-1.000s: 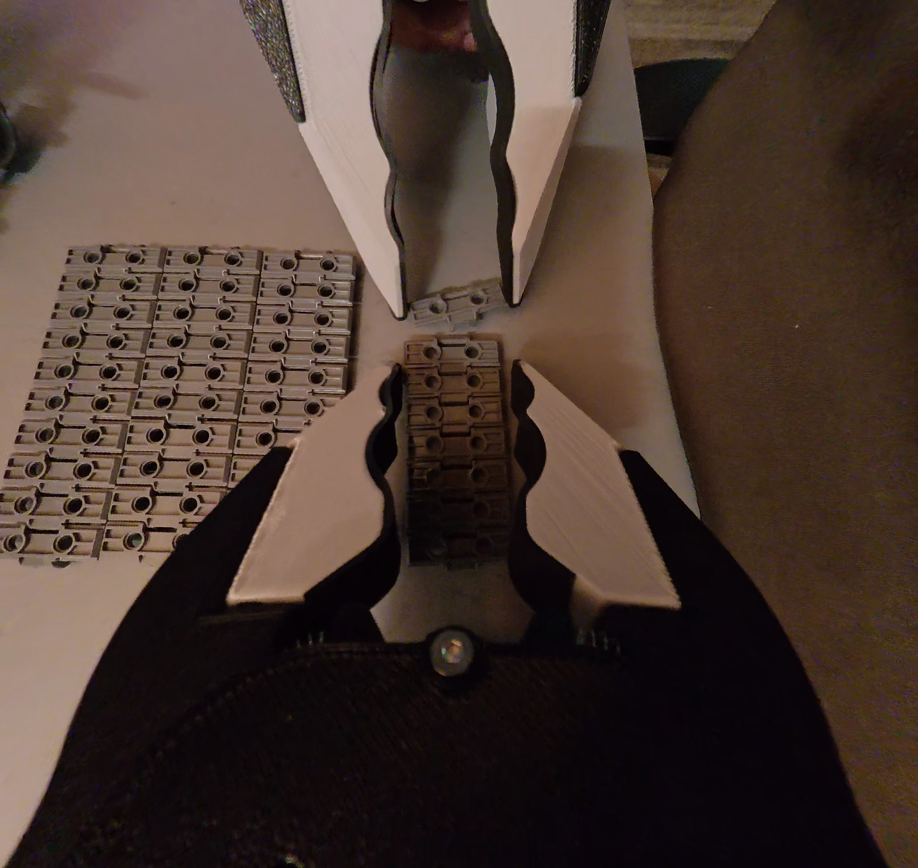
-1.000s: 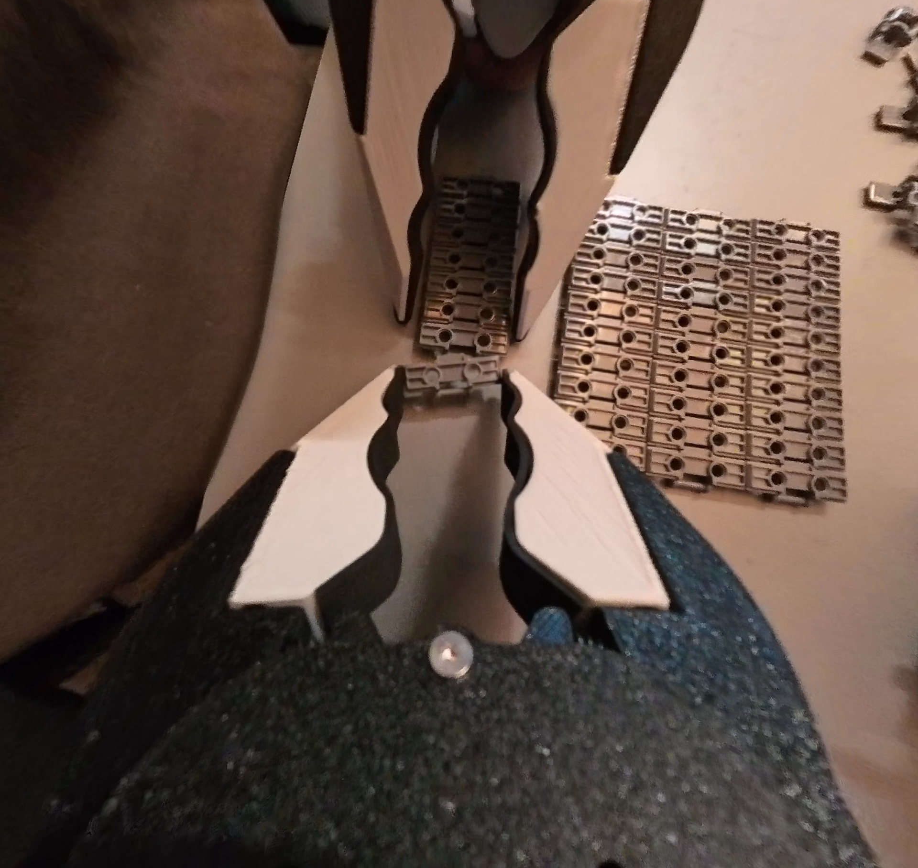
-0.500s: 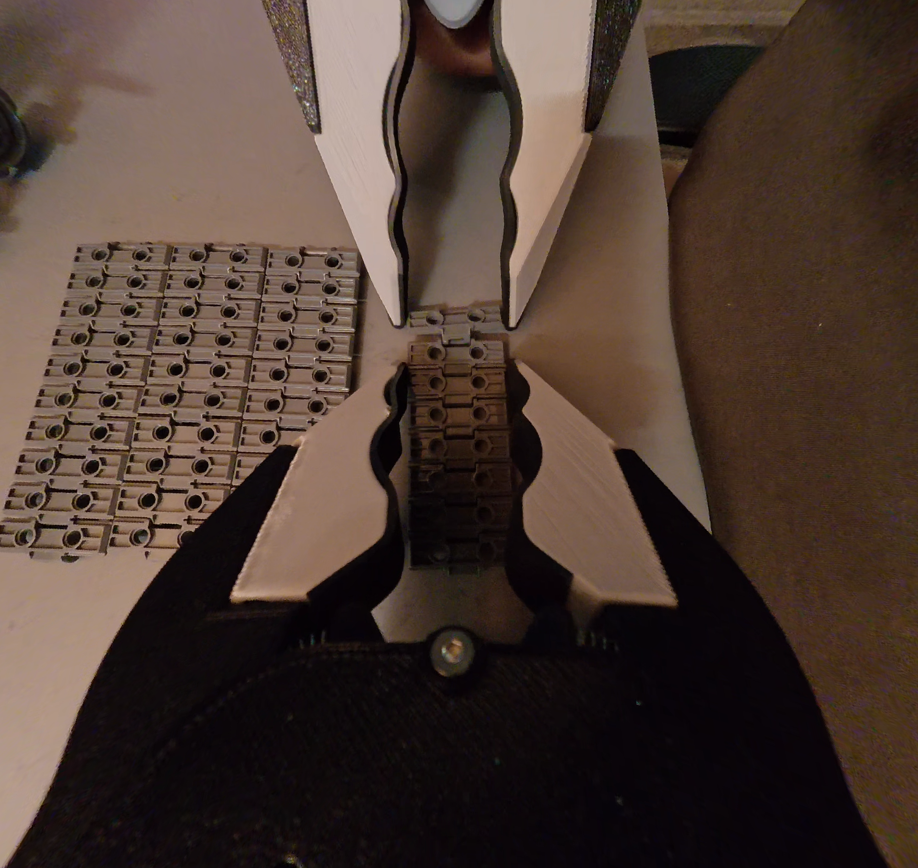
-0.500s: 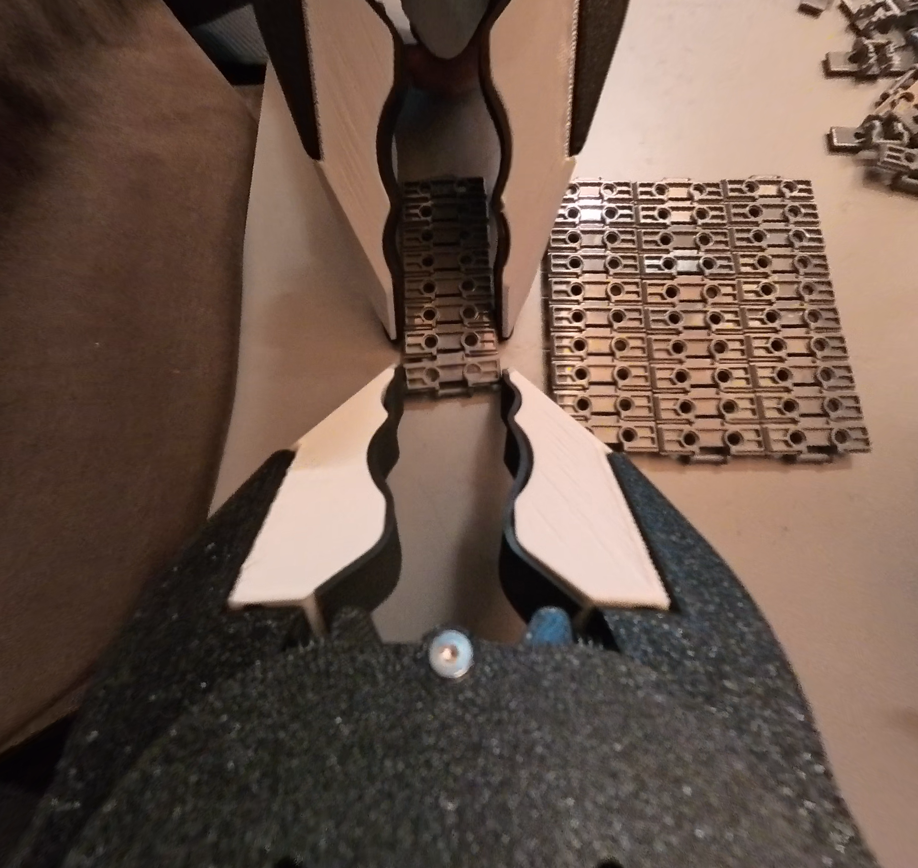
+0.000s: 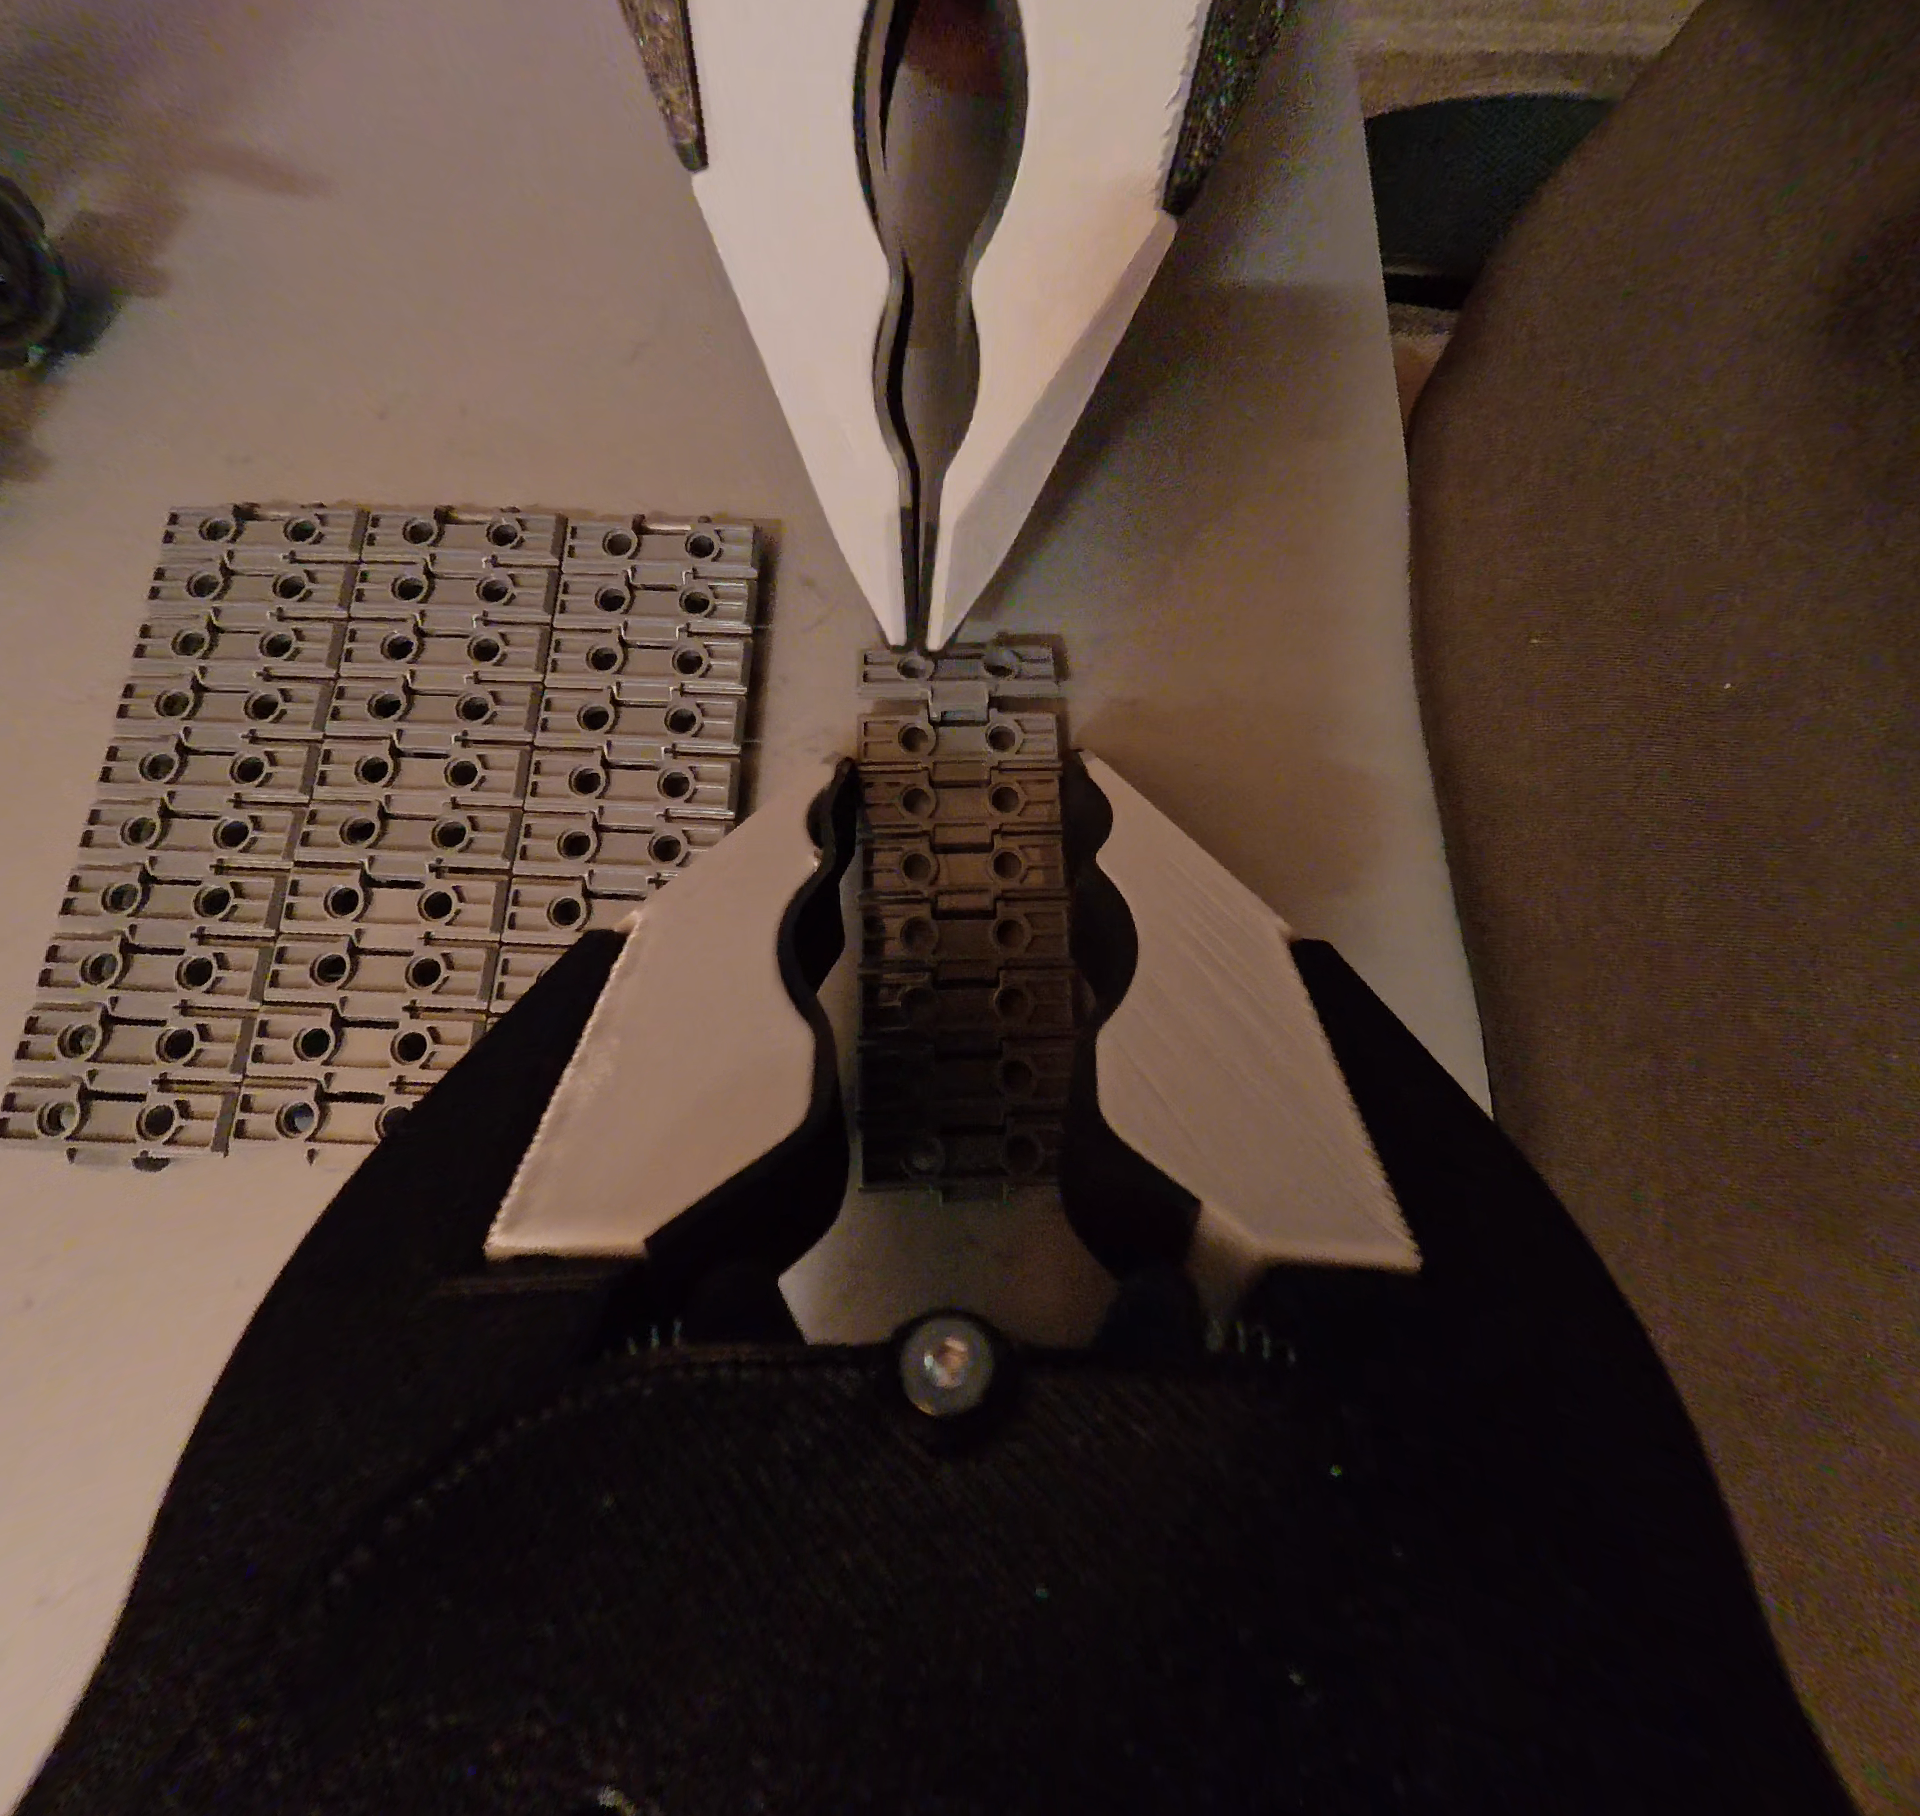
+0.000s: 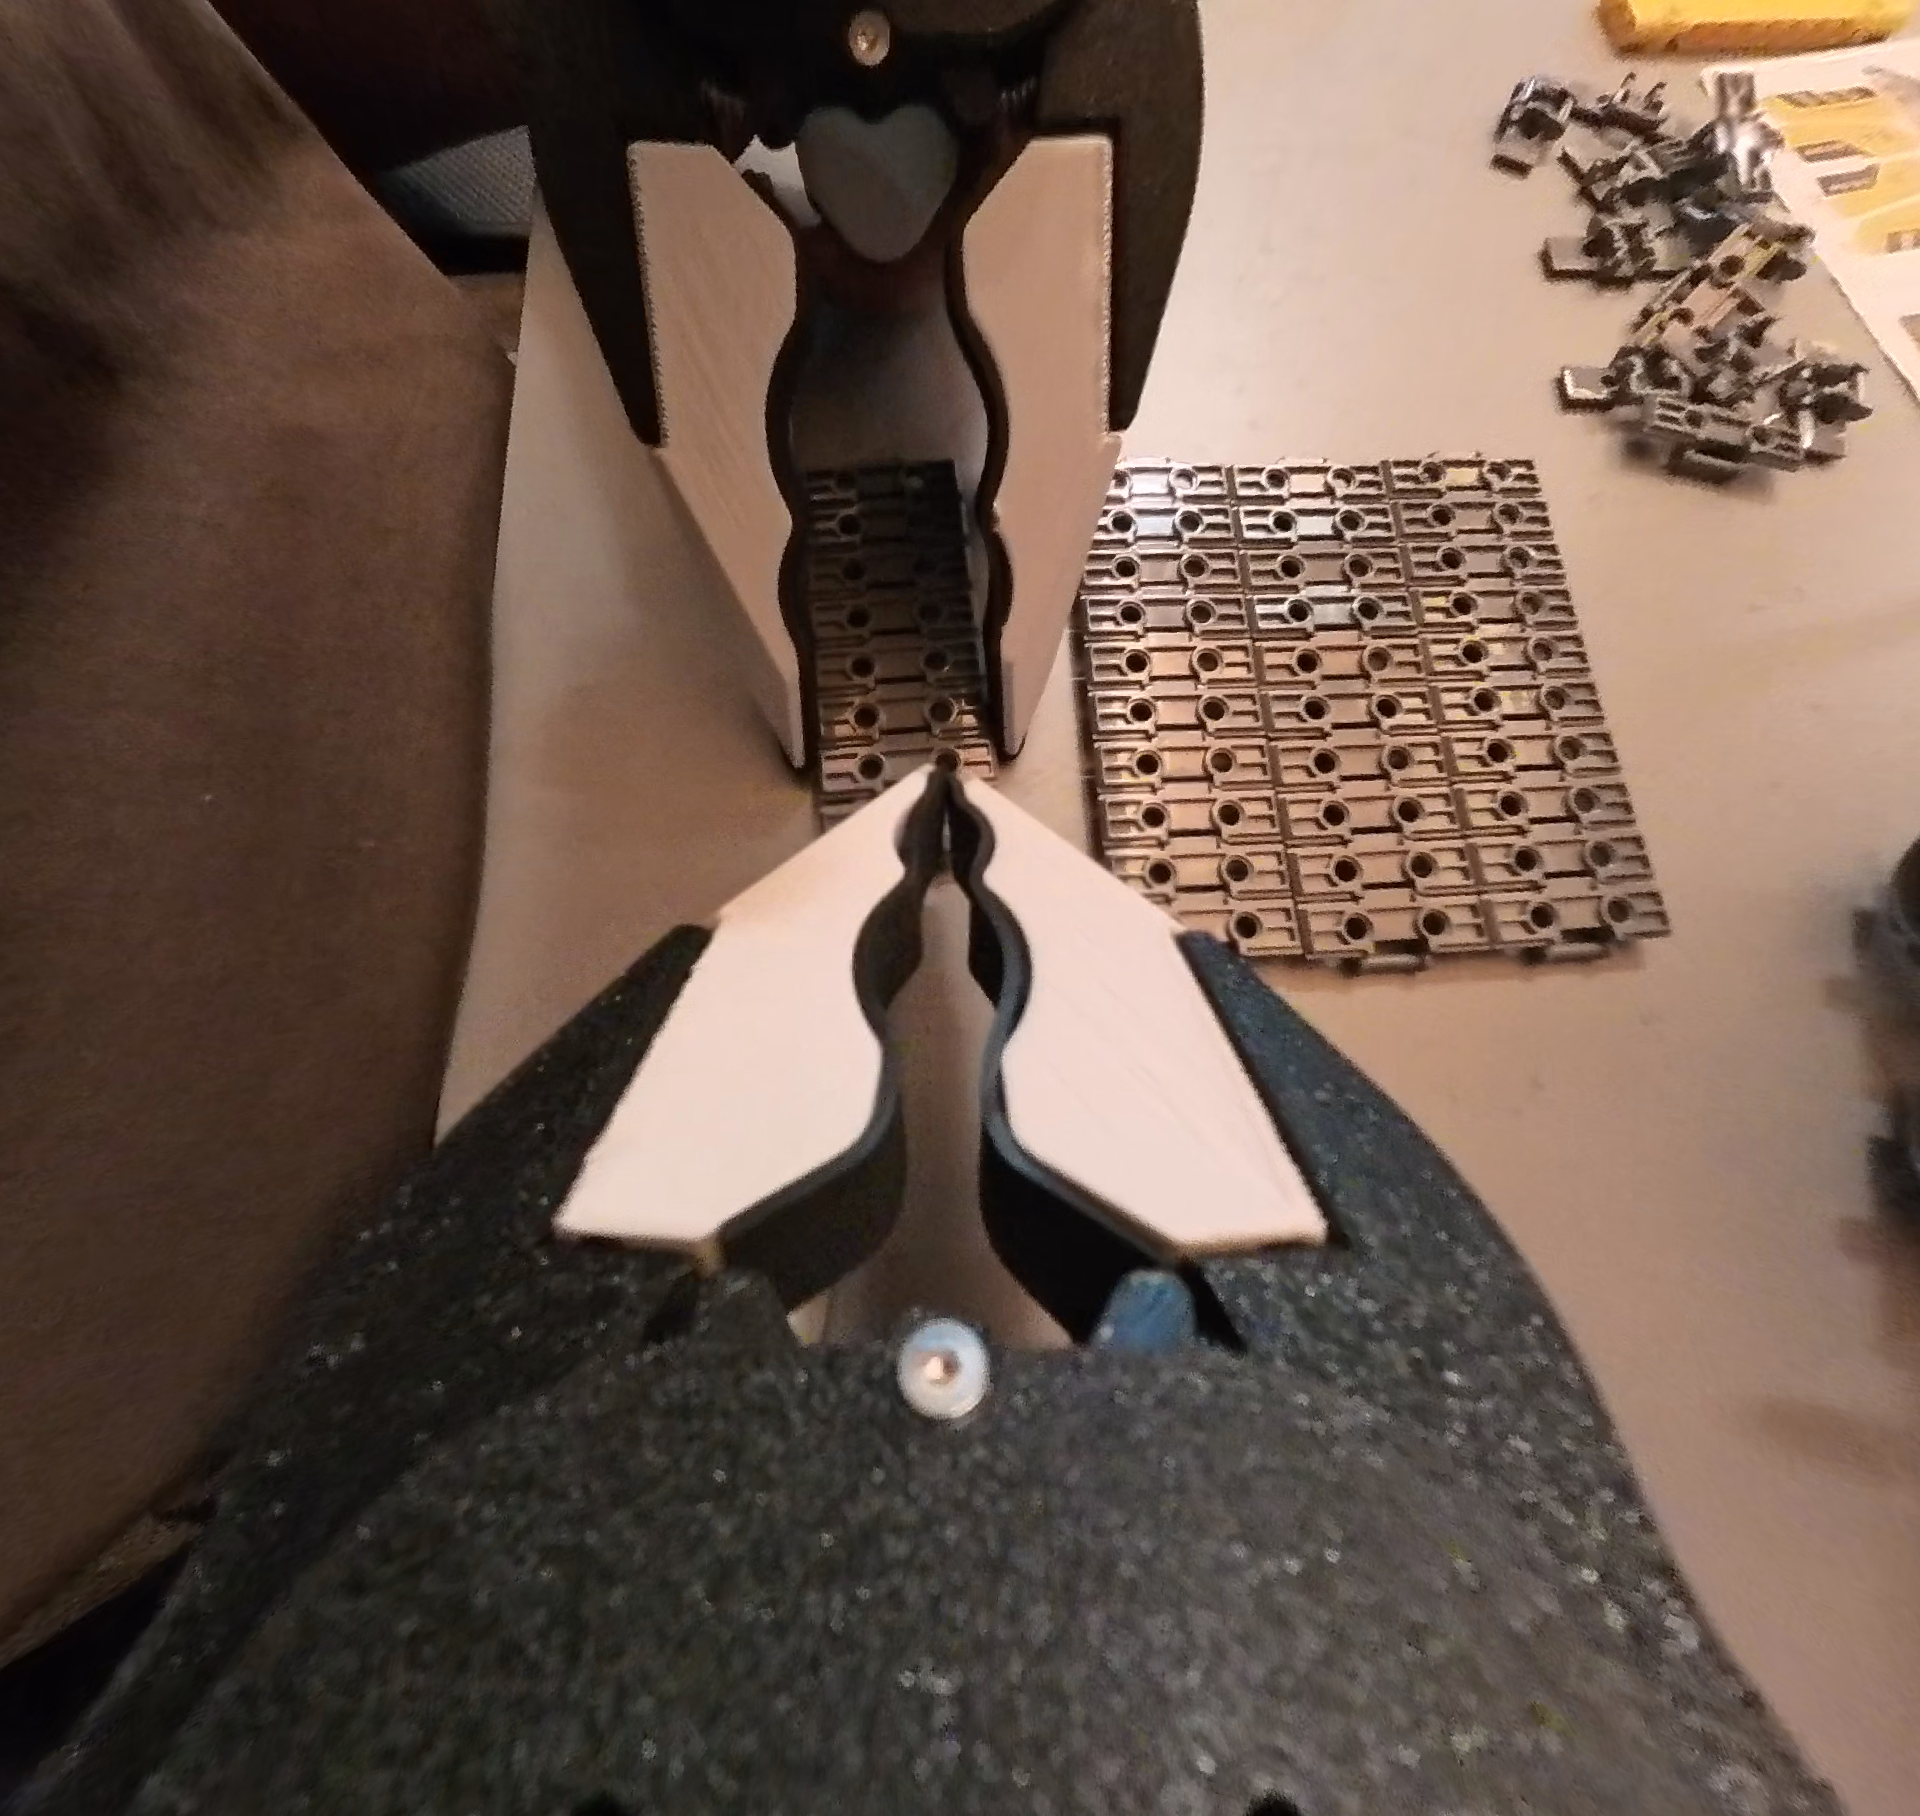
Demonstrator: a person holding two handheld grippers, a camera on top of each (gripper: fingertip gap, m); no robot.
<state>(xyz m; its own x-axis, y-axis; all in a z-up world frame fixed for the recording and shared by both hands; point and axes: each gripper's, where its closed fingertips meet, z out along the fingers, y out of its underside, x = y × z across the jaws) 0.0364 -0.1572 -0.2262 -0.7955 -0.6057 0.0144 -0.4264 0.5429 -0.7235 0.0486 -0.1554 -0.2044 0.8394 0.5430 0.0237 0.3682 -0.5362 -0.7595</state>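
Observation:
A strip of joined grey plastic links lies on the pale table near its edge. My left gripper is shut on the strip, one finger against each long side; it also shows in the right wrist view. The end link sits joined at the strip's far end. My right gripper is shut, fingertips together, touching that end link from above; it holds nothing. It also shows in the left wrist view. The strip also shows in the right wrist view.
A flat mat of joined grey links lies beside the strip, also in the right wrist view. A pile of loose links, a yellow block and paper sheets lie beyond. A brown surface borders the table edge. Left and right tips are no more than a few centimetres apart.
My right gripper brought the single link up to the strip's end, let it go and shut. Its tips now rest on that link. My left gripper kept its hold.

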